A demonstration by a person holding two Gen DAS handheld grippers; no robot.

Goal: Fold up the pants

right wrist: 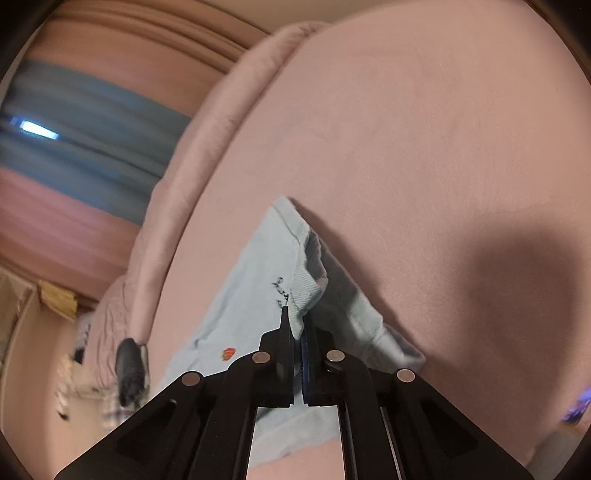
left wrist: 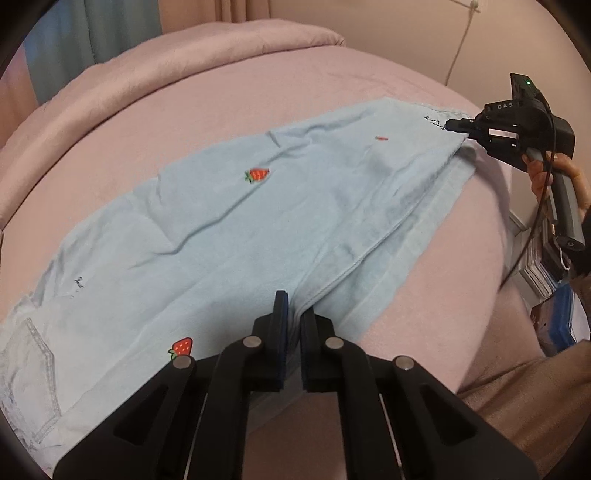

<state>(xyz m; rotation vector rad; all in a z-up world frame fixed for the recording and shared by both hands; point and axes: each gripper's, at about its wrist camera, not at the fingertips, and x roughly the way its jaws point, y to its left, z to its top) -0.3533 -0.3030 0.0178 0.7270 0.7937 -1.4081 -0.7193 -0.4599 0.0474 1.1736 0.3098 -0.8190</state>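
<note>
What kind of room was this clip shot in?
Most likely a bedroom. The light blue pants lie on a bed with a pink cover, a rolled pink quilt sits at its far end, and curtains hang behind.

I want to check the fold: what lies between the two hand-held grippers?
In the left wrist view, only the light blue pants span from the left hand-held gripper to the right hand-held gripper; both clamp fabric.

Left hand-held gripper [left wrist: 291, 314] and right hand-held gripper [right wrist: 297, 325], both clamped.
</note>
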